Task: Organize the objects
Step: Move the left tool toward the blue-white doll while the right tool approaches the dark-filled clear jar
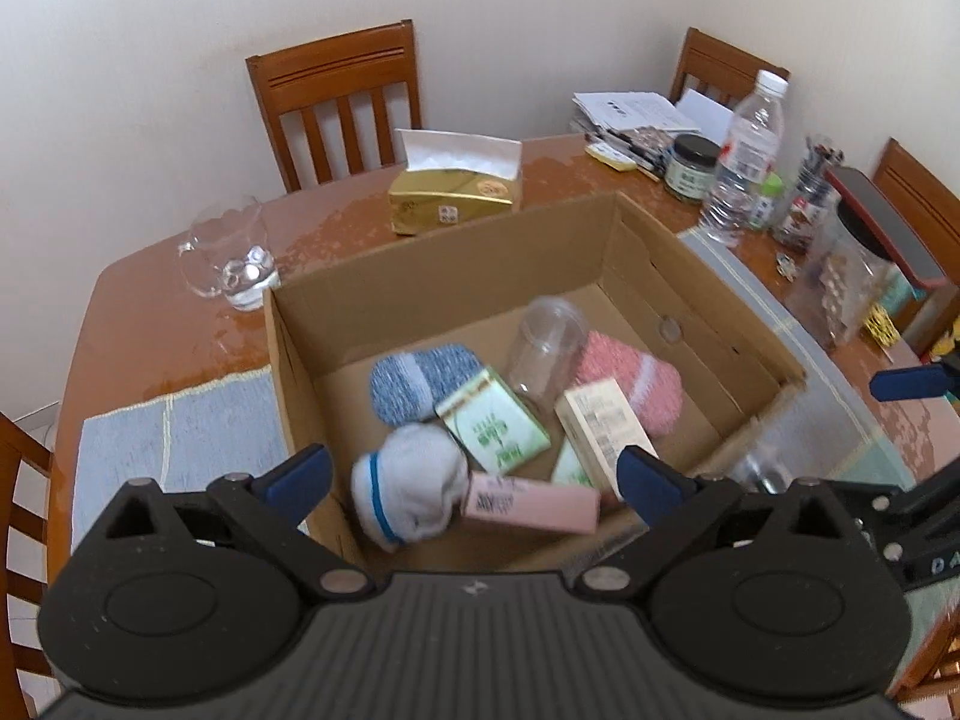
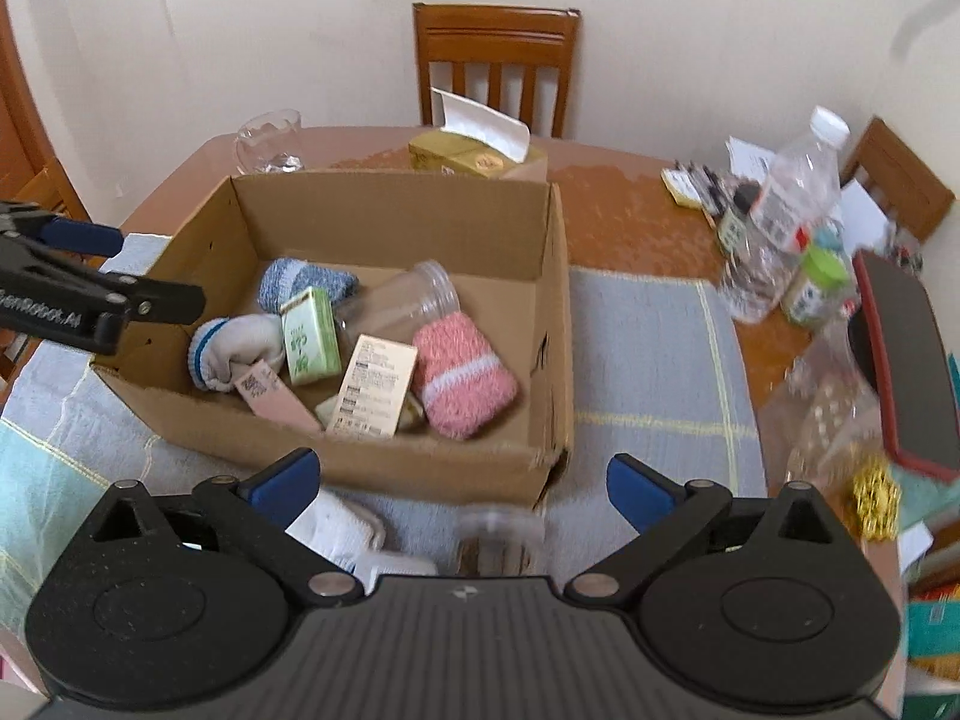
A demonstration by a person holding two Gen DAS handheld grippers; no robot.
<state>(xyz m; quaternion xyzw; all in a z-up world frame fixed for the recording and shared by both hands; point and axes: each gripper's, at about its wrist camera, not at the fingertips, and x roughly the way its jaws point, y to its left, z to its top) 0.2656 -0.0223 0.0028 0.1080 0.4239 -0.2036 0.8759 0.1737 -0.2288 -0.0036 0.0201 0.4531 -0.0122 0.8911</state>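
A cardboard box (image 2: 384,276) is seen on the placemat-covered worktop (image 2: 648,360), already loaded with a blue sock roll (image 2: 306,285), a white sock roll (image 2: 240,348), a pink sock roll (image 2: 465,381), a clear plastic jar (image 2: 399,300) lying on its side, a green carton (image 2: 311,336), a cream carton (image 2: 375,387) and a pink carton (image 2: 273,396).

The left hand-held gripper (image 1: 474,480) is held wide open above the near edge of the box, with nothing between its fingers. The right hand-held gripper (image 2: 462,489) is likewise spread wide and empty, just outside the box's near wall.

The packing step is judged to be well along, with collection of the leftovers in hand. In the right wrist view, a white folded cloth (image 2: 342,525) at about 7 o'clock and a blurred clear jar (image 2: 501,540) at about 6 o'clock are still outside the box, close under the right hand-held gripper.

Next, one of these would have to be straddled by the right fingers, closed upon, lifted over the wall and released into the free floor at the box's 3 o'clock side.
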